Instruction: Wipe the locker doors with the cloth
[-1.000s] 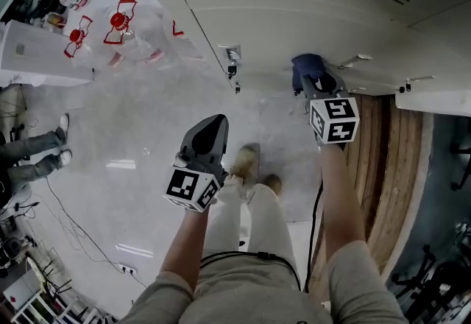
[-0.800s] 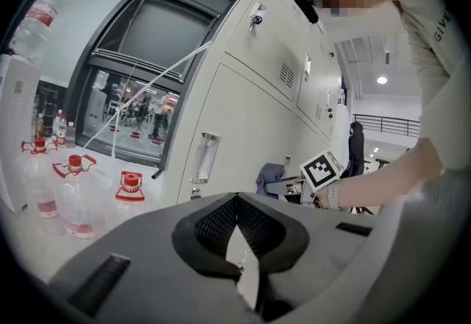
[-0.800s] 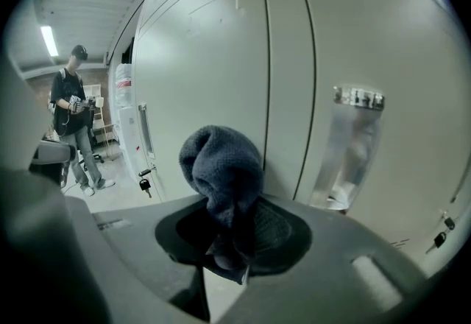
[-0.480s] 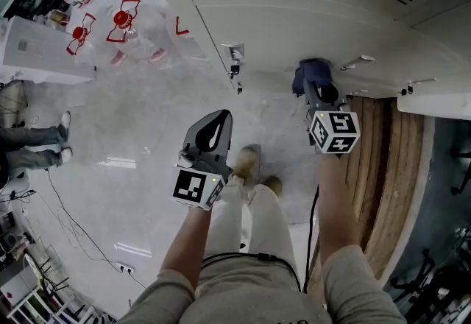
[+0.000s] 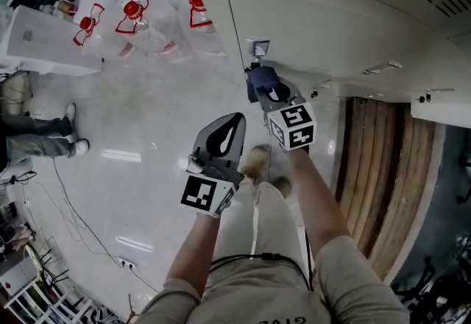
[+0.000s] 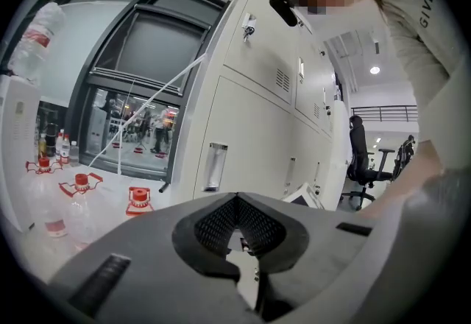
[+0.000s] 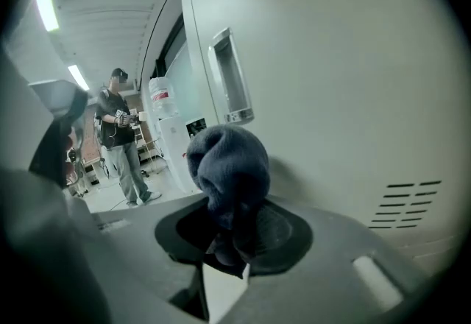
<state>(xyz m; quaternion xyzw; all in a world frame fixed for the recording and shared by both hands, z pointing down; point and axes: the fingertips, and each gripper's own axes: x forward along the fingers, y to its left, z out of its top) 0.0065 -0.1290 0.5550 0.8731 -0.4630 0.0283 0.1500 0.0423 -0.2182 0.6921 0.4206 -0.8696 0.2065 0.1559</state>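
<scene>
Currently, right gripper (image 7: 232,216) is clamped on the bunched dark cloth (image 7: 227,157), held at the locker door (image 7: 346,72) near its handle (image 7: 229,76). Left gripper (image 6: 238,205) is closed, empty, off the lockers. No wiped area discernible; judged mid-wipe, most doors remaining.

Legible text: one item. The shirt (image 6: 434,72) carries a line of printed capitals. In the left gripper view it reads "GIVEN"; in the head view the same print appears upside down at the bottom edge, with "GIVE" legible.

The cube (image 5: 204,194) on the left gripper (image 5: 234,120) and the cube (image 5: 292,126) on the right gripper (image 5: 266,88) bear black-and-white square code markers, with no letters or numbers.

The bottles (image 5: 136,17) have red labels and the water jug (image 7: 160,105) a red-and-white label. The print on both is too small to read.
</scene>
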